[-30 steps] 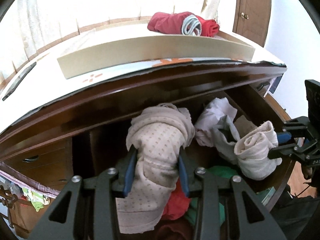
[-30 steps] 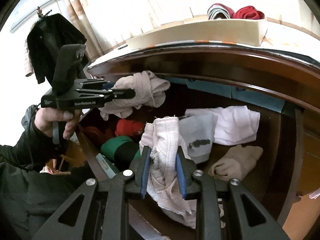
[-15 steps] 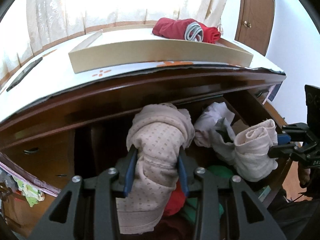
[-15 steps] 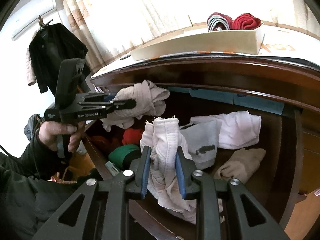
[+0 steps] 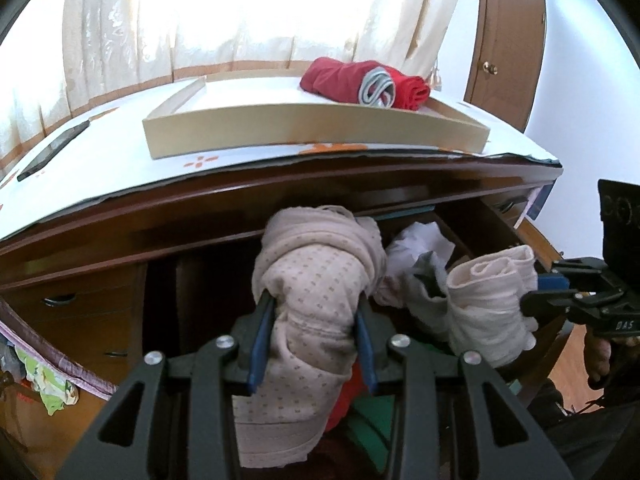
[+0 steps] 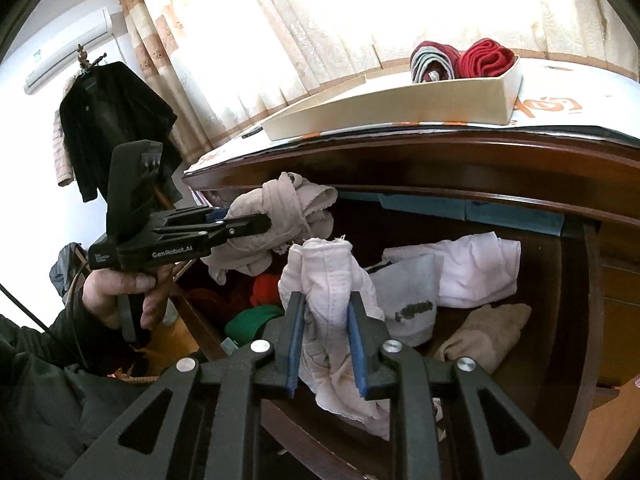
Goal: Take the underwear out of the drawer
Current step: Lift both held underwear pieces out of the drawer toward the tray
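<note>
Underwear pinched in both grippers, above the open drawer, with the tray up and behind

Left wrist view: our left gripper [image 5: 312, 340] has its blue pads pinching the dotted beige underwear [image 5: 316, 284], whose long axis runs along the fingers and hangs below them; the tray [image 5: 312, 132] on the dresser top lies straight ahead and higher. Right wrist view: our right gripper [image 6: 326, 344], tilted downward, has been closing its jaws on the white underwear [image 6: 326, 280], bunched upright between the pads over the drawer [image 6: 586, 320]; we see the left hand [image 6: 120, 292] level to the left, and the tray's near corner sits up and right, so we judge the right nearer
</note>
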A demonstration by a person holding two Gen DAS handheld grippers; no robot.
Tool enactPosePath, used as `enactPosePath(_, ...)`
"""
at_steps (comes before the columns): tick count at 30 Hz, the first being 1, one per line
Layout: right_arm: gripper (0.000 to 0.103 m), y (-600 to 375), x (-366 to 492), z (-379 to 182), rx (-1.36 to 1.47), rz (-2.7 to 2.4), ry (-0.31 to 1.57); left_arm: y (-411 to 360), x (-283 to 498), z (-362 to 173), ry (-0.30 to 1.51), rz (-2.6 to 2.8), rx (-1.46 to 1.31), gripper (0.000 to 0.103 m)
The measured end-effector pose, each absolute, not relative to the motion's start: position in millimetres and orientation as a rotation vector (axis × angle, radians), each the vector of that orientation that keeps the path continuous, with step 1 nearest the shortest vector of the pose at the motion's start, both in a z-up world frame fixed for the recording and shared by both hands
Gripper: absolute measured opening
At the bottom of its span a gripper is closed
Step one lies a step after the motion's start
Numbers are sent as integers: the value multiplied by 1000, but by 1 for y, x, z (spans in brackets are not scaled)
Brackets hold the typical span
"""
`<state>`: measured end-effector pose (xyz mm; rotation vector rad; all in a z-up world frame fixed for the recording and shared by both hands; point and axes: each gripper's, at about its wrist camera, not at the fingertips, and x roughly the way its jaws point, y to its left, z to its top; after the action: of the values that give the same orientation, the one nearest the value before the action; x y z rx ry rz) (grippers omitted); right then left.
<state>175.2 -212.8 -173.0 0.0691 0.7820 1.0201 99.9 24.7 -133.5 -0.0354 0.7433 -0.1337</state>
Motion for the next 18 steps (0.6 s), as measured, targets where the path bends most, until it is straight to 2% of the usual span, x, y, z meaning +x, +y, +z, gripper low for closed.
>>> enactPosePath(6,20,-213,177,-175,71,1006,792,22,97,-132,729,-130,-46,35)
enactPosePath(18,19,-219,170,-158,78,1016,730,19,83,-126,682,-132,-67,35)
